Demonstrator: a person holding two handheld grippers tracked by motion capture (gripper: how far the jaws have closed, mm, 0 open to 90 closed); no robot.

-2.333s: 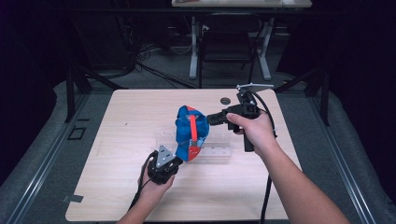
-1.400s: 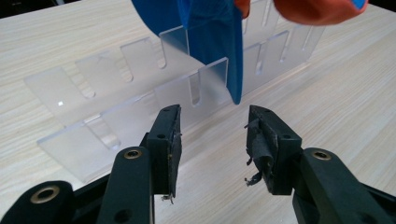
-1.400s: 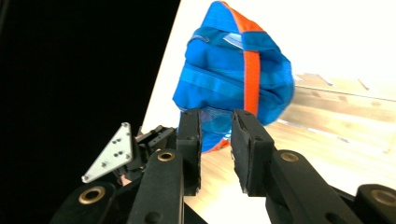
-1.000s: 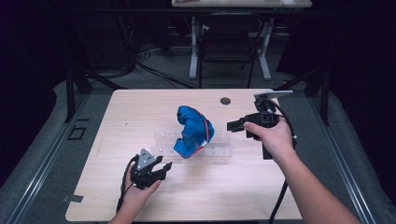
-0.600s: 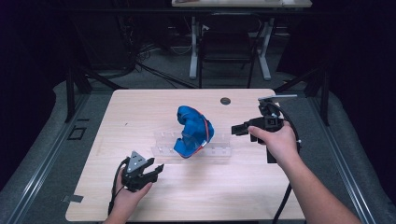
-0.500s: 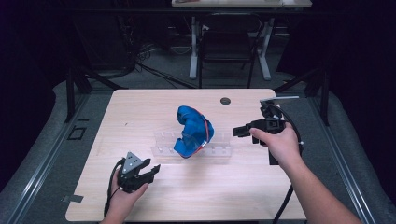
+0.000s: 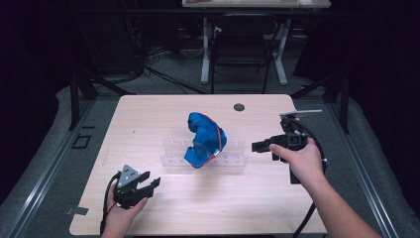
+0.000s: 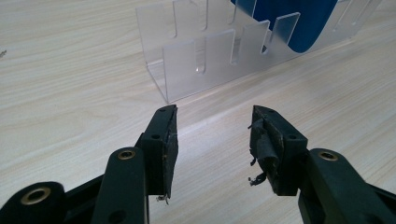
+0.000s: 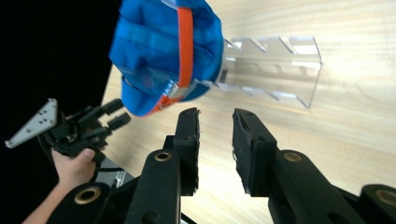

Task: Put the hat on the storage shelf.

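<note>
Dark floor and desk legs surround a pale wooden table [image 7: 148, 114]. At its near left corner the left gripper [image 7: 147, 185] hovers with jaws apart, nothing between them. Mid-table, a blue cap [image 7: 204, 139], perhaps orange-trimmed, sits in a clear slotted rack [image 7: 233, 159]. Well right, the right gripper [image 7: 257, 147] is empty, its jaws just opening.

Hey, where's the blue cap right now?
In the high view the blue cap sits mid-table in the clear rack, between the left gripper near the front edge and the right gripper to its right; neither touches it.
</note>
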